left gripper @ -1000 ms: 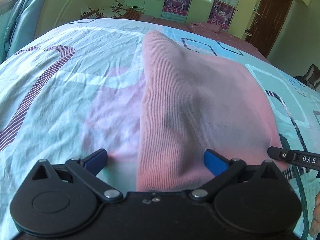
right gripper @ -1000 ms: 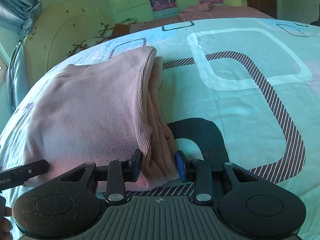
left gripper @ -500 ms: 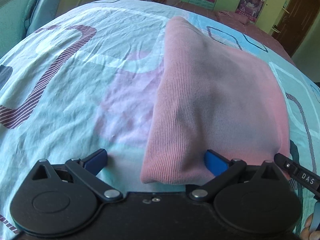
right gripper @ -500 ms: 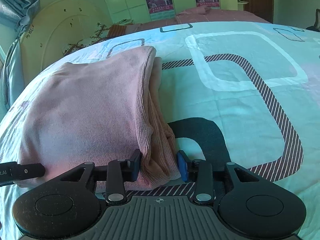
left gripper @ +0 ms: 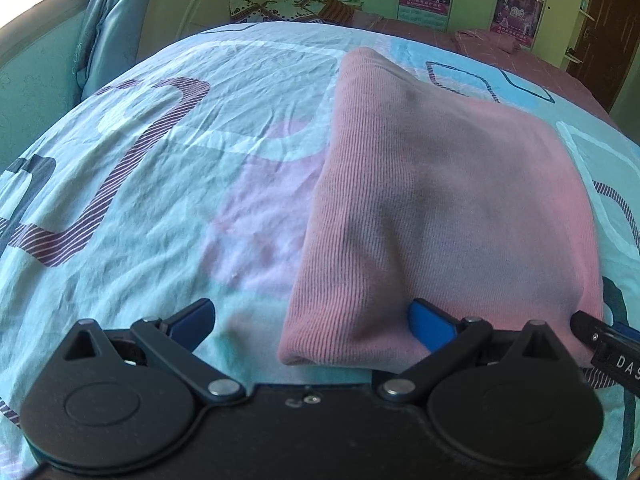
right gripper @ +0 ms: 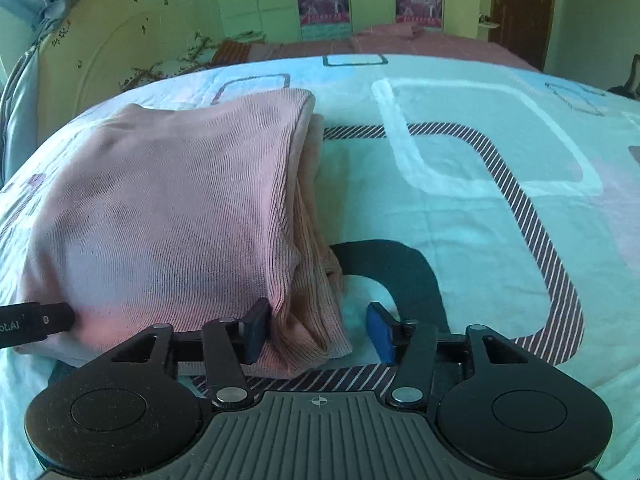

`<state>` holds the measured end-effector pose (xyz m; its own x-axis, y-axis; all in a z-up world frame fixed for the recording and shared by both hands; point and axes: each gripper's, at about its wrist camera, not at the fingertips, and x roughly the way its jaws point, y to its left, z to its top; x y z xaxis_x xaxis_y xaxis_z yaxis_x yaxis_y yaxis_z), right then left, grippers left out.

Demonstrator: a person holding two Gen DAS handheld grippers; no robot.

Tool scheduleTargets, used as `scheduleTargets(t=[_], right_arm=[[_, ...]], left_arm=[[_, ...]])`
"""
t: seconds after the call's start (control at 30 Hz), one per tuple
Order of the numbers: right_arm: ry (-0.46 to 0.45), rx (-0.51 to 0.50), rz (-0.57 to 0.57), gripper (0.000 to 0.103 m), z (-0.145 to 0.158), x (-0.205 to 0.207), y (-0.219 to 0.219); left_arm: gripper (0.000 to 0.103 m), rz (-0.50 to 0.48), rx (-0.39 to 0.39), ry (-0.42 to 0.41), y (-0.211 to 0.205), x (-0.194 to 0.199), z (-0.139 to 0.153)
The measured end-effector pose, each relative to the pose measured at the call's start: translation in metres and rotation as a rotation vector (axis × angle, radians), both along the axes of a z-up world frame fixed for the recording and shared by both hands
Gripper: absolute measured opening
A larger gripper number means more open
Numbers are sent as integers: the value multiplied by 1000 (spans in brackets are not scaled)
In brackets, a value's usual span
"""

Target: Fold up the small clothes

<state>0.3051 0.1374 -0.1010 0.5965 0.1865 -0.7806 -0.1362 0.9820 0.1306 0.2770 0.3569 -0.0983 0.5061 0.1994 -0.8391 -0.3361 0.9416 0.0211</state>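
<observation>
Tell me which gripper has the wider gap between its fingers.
The left gripper: its fingers stand wide across the pink garment's near corner. The right gripper's have just been opening and stand narrower, no longer pinching it.

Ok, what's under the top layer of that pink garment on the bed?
At the open edge of the pink garment, more folded pink ribbed layers stick out beneath the top one, resting on the bedsheet. How many layers, and anything deeper inside, is covered.

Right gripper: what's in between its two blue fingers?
The near corner of the folded pink garment lies between the right gripper's fingers. Its jaws have just been opening; bedsheet shows beside the right finger. Right wrist view.
</observation>
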Motion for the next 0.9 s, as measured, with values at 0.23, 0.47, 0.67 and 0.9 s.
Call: scheduleTargets(t=[0.23, 0.47, 0.67, 0.9], right_arm=[[-25, 101, 32, 66, 40, -26, -11], [-63, 129, 184, 86, 86, -99, -24], [-151, 130, 244, 97, 128, -184, -52], [-390, 40, 145, 103, 170, -286, -81]], left_arm=[[79, -24, 1, -49, -7, -21, 32], [80, -63, 141, -146, -37, -99, 94], [91, -66, 219, -194, -72, -190, 137], [96, -12, 166, -244, -95, -278, 170]])
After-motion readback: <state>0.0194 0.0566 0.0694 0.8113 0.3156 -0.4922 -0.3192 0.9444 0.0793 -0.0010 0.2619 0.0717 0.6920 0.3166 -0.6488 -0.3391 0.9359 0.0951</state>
